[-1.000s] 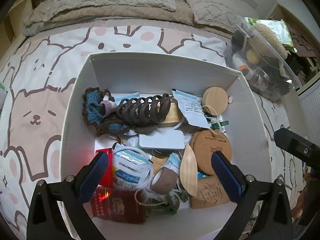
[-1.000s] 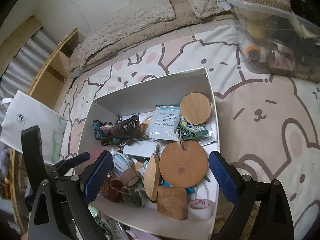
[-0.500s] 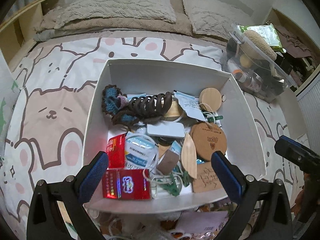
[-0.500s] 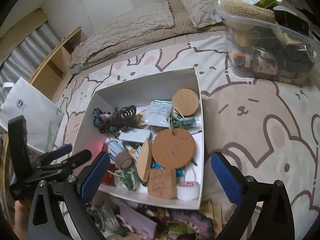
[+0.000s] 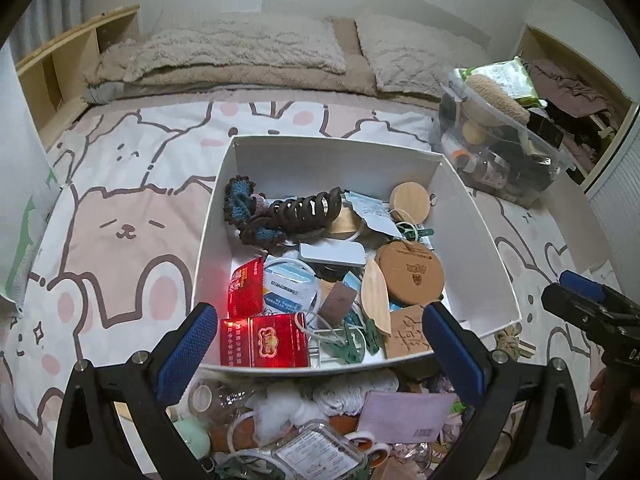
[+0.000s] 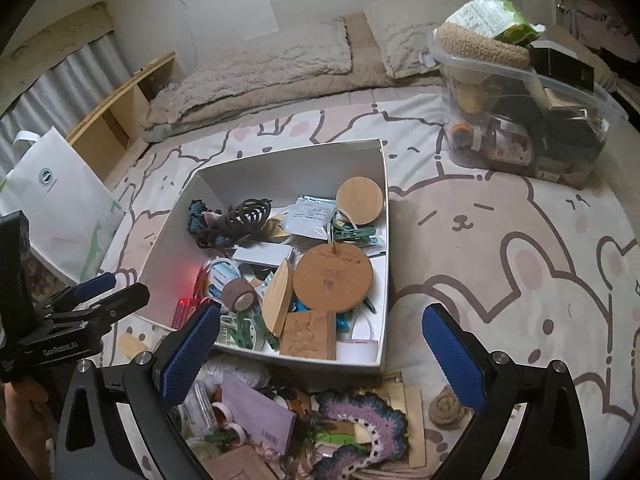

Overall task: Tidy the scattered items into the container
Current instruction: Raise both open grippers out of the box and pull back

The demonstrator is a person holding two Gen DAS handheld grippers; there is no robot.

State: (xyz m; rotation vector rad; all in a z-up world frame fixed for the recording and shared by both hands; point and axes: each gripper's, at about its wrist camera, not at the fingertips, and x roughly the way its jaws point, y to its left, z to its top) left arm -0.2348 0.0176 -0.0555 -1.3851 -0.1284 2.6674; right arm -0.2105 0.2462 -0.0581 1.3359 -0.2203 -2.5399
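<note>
Two grippers, both with jaws spread and nothing between them. Left gripper (image 5: pixel 320 344) hangs over the near edge of the white box (image 5: pixel 336 152); right gripper (image 6: pixel 320 344) sits just off the box's near right corner. The box rests on the cartoon bedspread (image 5: pixel 120 240), already well filled — hair claw (image 5: pixel 308 212), cork coaster (image 5: pixel 412 272), red packets (image 5: pixel 264 340). A loose heap lies on the bedspread just in front of the box: purple card (image 6: pixel 260 412), crocheted mat (image 6: pixel 360 416), rope coil (image 6: pixel 448 406). My guess — the grippers are held high and back to pick the next piece from that heap.
</note>
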